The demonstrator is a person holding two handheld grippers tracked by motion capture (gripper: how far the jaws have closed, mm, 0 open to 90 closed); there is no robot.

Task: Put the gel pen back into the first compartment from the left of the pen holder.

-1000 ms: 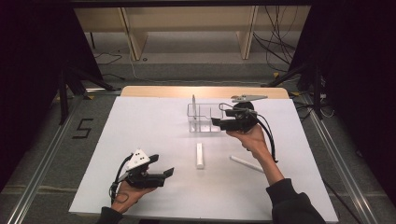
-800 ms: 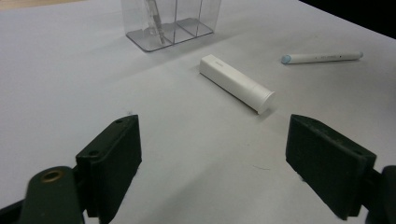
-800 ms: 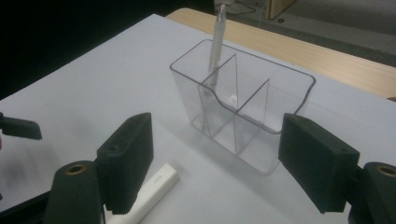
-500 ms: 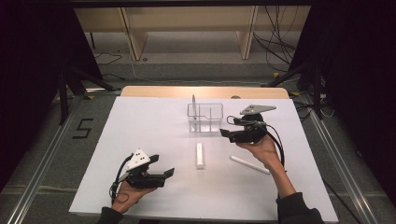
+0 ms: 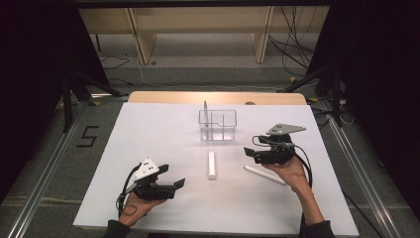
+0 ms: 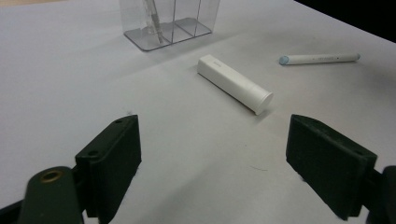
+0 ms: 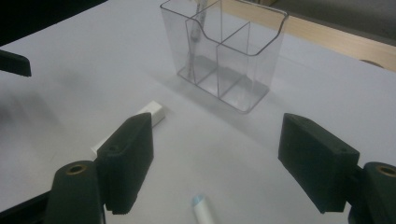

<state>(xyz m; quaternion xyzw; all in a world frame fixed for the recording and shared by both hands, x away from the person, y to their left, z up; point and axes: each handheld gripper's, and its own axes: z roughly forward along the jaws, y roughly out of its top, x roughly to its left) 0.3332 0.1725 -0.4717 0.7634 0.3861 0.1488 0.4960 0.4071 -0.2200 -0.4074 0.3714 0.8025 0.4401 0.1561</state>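
A clear plastic organizer (image 5: pixel 218 125) with three compartments stands at the table's far middle. A thin pen-like stick (image 5: pixel 205 110) stands upright in its left compartment. A short white tube (image 5: pixel 212 165) lies in front of it, and a white pen (image 5: pixel 264 174) lies to the right. My right gripper (image 5: pixel 250 153) is open and empty, hovering just above the pen's near end, pointing left. My left gripper (image 5: pixel 172 176) is open near the front left and points at the tube (image 6: pixel 233 83). The right gripper view has the organizer (image 7: pixel 224 51) ahead and the pen's tip (image 7: pixel 203 211) below the jaws.
White sheet (image 5: pixel 148 144) covers the table, with a wooden edge (image 5: pixel 218 97) at the back. Floor rails and cables lie around the table. One black jaw of the left gripper (image 7: pixel 14 63) shows at the left edge of the right gripper view.
My right gripper has drawn back from beside the organizer toward the person, ending over the white pen. The left gripper has stayed put.
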